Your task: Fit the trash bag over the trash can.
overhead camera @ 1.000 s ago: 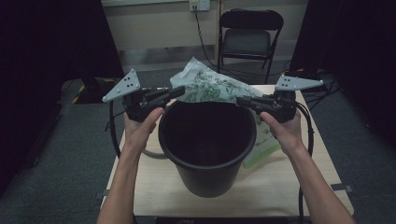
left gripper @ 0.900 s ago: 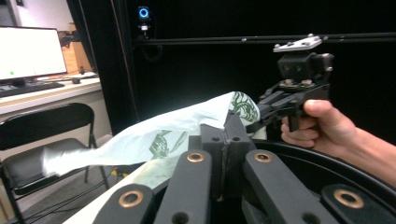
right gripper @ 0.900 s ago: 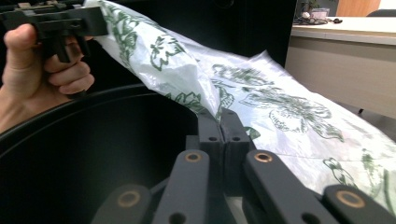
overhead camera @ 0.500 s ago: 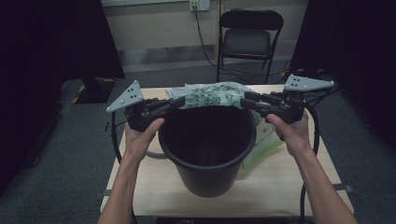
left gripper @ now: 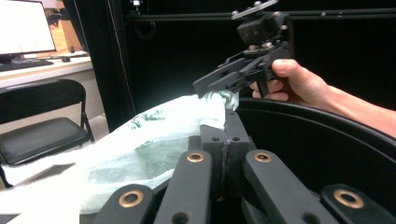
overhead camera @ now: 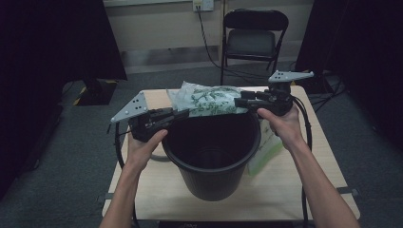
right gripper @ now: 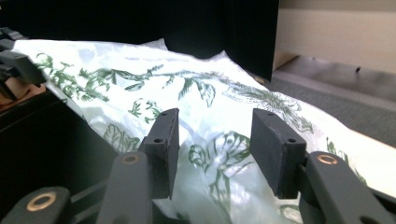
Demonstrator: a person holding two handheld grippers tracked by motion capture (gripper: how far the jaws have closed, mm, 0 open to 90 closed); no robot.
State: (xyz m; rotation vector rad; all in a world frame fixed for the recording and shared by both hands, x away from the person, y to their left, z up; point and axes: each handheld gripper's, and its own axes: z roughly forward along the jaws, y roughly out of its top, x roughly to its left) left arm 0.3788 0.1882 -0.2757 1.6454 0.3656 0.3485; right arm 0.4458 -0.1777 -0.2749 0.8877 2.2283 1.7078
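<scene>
A black bucket point(overhead camera: 211, 147) stands mid-table. A thin white plastic bag with a green leaf print point(overhead camera: 209, 99) lies stretched over its far rim. My left gripper point(overhead camera: 184, 113) comes in from the left and is shut on the bag's edge, with film pinched between its jaws point(left gripper: 224, 133). My right gripper point(overhead camera: 239, 101) sits at the bucket's far right rim. Its jaws have just been opening and now stand apart, with bag film point(right gripper: 140, 79) loose between them and the pads clear of it. In the left gripper view, the right gripper point(left gripper: 205, 87) hovers at the bag's far corner.
The bucket stands on a light wooden table point(overhead camera: 285, 190). A second pale green-printed bag point(overhead camera: 263, 147) lies against its right side. A black folding chair point(overhead camera: 254, 33) and wall cables are behind the table. Gripper cables loop down both table sides.
The bag has come down from a peak above the bucket to lie flat along the far rim. The right gripper slid rightward and opened, releasing the bag. The left gripper sank slightly.
</scene>
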